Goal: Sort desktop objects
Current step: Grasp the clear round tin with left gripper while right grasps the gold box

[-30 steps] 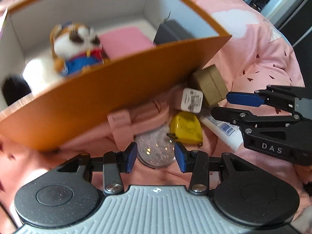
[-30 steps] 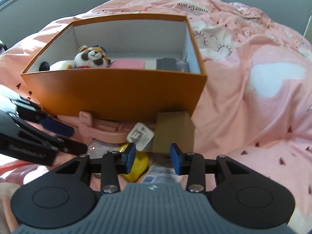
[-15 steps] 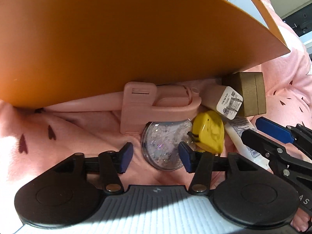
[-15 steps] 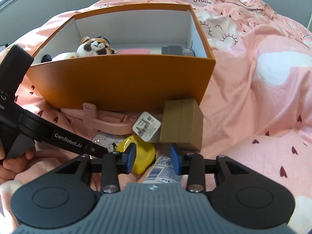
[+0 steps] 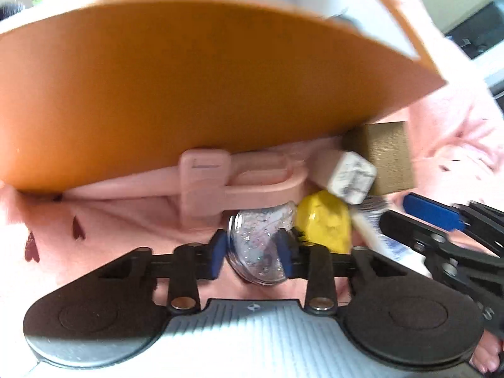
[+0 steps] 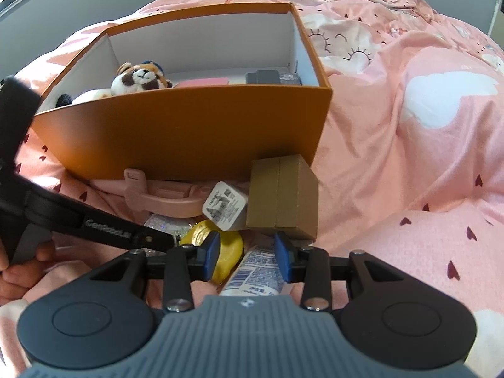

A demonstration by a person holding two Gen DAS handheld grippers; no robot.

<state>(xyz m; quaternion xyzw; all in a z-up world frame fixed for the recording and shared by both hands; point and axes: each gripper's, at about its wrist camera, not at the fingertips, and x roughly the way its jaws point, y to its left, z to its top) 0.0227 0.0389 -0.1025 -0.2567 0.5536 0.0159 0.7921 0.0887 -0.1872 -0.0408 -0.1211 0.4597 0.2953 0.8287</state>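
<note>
A clear glittery round case (image 5: pixel 256 245) lies on the pink bedspread in front of the orange box (image 5: pixel 189 100). My left gripper (image 5: pixel 252 253) has its blue pads around the case, touching both sides. Beside it lie a yellow tape measure (image 5: pixel 324 220), a white charger (image 5: pixel 351 178), a white tube (image 6: pixel 256 272), a pink hanger (image 5: pixel 239 179) and a tan box (image 6: pixel 283 195). My right gripper (image 6: pixel 246 260) is open and empty, hovering over the tube and the tape measure (image 6: pixel 226 252). The orange box (image 6: pixel 189 135) holds a plush toy (image 6: pixel 140 77), a pink item (image 6: pixel 201 82) and a dark item (image 6: pixel 272 78).
The pink bedspread (image 6: pixel 409 132) rises in folds to the right. The left gripper's arm (image 6: pixel 94 223) crosses the lower left of the right wrist view, with a hand (image 6: pixel 19 271) on it. The right gripper's fingers (image 5: pixel 441 236) sit close at the right of the left wrist view.
My left gripper has dropped from above the box to the glittery case and narrowed its pads onto it. My right gripper has moved closer over the tube.
</note>
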